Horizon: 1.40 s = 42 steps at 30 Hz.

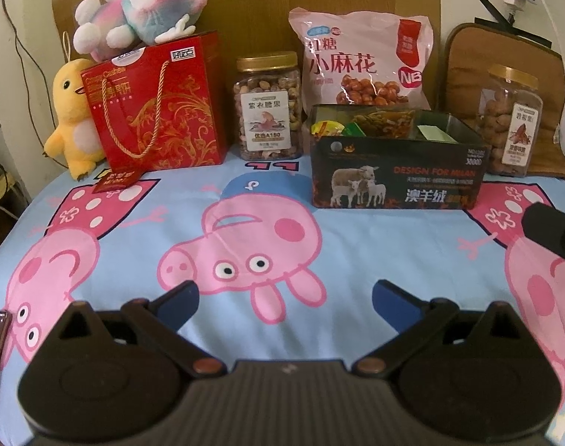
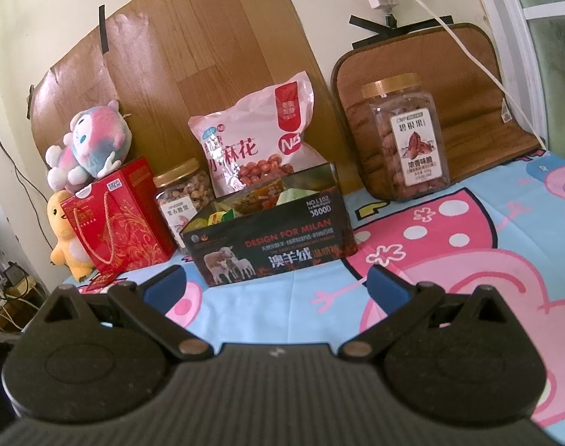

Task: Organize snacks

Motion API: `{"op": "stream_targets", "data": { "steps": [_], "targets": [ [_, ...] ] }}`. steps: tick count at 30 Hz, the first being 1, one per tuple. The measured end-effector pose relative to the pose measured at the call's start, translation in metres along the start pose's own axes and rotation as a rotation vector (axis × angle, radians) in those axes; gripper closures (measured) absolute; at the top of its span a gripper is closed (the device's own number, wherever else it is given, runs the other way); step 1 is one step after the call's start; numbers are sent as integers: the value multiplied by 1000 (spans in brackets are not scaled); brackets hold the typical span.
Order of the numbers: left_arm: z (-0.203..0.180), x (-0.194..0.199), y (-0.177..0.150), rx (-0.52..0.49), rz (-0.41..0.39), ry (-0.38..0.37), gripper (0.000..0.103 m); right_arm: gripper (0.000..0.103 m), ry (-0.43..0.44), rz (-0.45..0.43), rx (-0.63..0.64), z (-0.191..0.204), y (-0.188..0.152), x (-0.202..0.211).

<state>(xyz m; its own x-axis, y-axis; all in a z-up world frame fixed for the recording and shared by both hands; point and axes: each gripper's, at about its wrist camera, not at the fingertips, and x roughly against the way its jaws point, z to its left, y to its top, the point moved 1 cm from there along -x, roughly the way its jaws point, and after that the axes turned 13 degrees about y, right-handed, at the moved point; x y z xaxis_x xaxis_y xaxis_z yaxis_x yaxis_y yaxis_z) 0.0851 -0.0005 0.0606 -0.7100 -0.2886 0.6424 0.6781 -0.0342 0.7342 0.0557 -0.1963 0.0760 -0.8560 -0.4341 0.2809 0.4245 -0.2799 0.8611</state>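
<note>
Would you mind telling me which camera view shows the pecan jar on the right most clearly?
The right wrist view: the pecan jar stands whole, large, its label readable. In the left wrist view the same jar sits near the frame's right edge, smaller and dimmer, its label harder to read.

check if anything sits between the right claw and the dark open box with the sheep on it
Nothing visible does. The right claw is open and empty, and only bare cartoon bedsheet lies between it and the front wall of the dark box. The pink snack bag and the nut jars stand behind or beside the box, not in front.
</note>
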Motion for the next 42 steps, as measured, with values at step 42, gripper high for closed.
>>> {"op": "stream_targets", "data": {
  "steps": [42],
  "targets": [
    [3, 2, 2, 16, 3, 19, 0, 0, 0, 1, -2, -1, -1, 0]
  ]
}}
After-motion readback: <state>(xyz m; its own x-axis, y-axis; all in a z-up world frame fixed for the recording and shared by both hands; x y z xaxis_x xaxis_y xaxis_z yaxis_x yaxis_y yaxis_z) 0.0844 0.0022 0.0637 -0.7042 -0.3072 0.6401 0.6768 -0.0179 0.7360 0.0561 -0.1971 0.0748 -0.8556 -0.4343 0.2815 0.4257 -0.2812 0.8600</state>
